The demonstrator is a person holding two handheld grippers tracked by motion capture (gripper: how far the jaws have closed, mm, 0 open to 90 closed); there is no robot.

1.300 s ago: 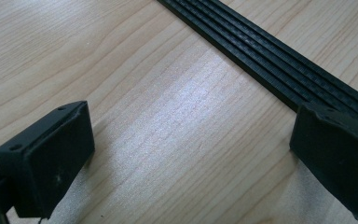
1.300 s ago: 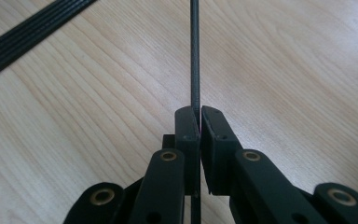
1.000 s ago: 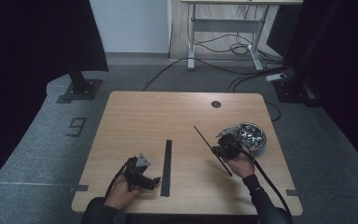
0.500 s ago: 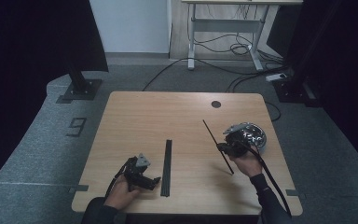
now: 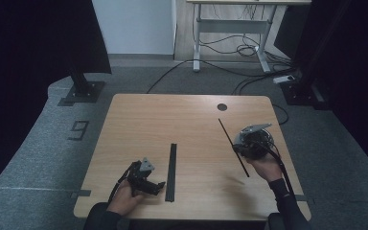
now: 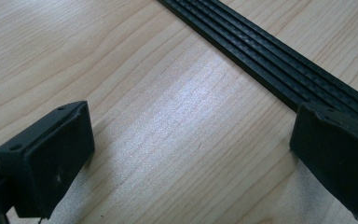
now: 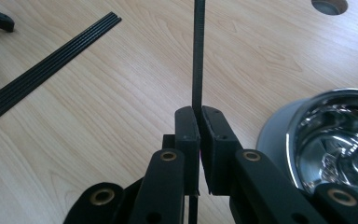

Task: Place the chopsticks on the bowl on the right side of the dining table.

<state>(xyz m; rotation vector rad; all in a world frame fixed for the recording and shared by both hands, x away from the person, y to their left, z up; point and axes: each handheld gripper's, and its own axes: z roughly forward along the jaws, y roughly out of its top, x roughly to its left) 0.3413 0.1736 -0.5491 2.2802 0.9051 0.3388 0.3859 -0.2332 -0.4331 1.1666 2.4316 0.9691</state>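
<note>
One steel bowl (image 7: pixel 326 144), contents unclear; right claw (image 7: pixel 199 122) clamping thin rod (image 7: pixel 198 51); left claw (image 6: pixel 191 154) wide.

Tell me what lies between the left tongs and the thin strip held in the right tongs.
In the high view, the flat black strip bundle lies between the left tongs and the thin strip; otherwise bare table.

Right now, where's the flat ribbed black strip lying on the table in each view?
High view: ribbed strip lies lengthwise at the table's lower middle.
Left gripper view: it runs diagonally from top centre to the right edge.
Right gripper view: upper left, slanting down to the left edge.
Shared landmark: the open left gripper, its jaws beside the strip's near end.
</note>
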